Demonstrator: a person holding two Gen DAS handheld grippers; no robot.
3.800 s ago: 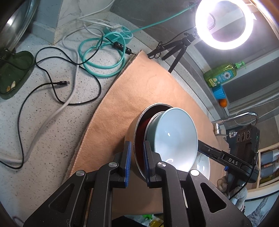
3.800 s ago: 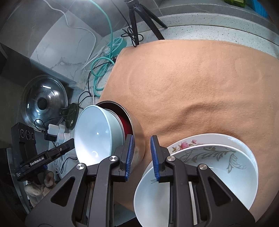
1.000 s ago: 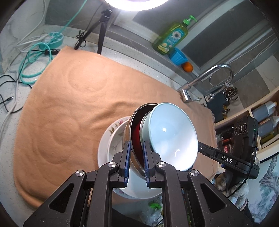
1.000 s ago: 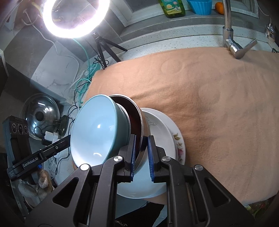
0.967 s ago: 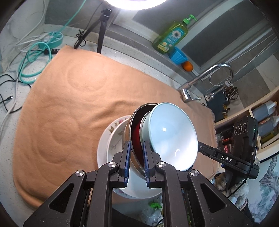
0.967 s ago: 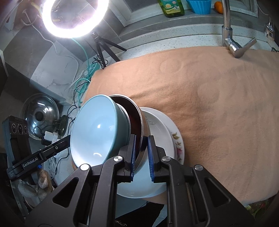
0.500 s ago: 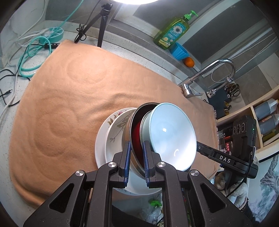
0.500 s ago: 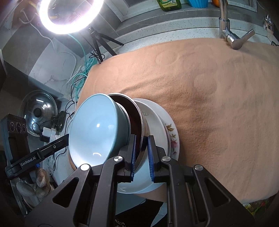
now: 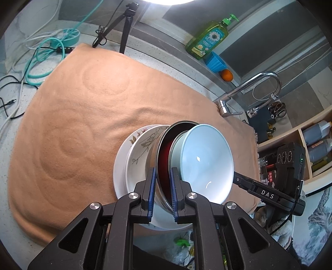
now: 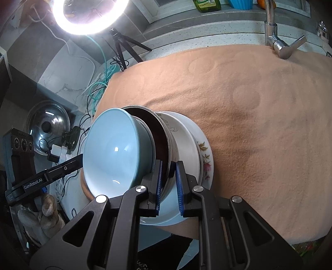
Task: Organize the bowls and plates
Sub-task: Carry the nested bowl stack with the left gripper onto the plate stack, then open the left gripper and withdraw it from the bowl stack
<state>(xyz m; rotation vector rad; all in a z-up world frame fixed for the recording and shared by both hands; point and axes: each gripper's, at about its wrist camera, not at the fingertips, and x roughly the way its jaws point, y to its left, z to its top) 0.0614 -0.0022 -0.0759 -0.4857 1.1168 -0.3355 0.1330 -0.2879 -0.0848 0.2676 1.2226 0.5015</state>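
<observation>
We work over an orange towel (image 9: 78, 116) on a kitchen counter (image 10: 207, 35). Our left gripper (image 9: 162, 188) and right gripper (image 10: 168, 182) both clench the metal bowl (image 9: 164, 149), blue bowl (image 9: 207, 160) nested inside, above stacked plates (image 9: 134, 153). A faucet (image 9: 249, 89) stands beyond.

Both cams are fisheyes mounted right behind the gripper fingers, looking forward and steeply down along them, so the black finger arms fill the bottom of each shot. The left one sits close over the stacked bowls (image 9: 199, 160) from the left side, facing toward the faucet (image 9: 247, 91) and the shelves at the right edge. The right one looks from the opposite side, toward the ring light (image 10: 89, 14) and a pot lid (image 10: 47, 126) down left. Both share the bowls, the plates (image 10: 195, 153) and the tan towel (image 9: 83, 108), and each catches the other gripper's body poking in behind the bowls.
</observation>
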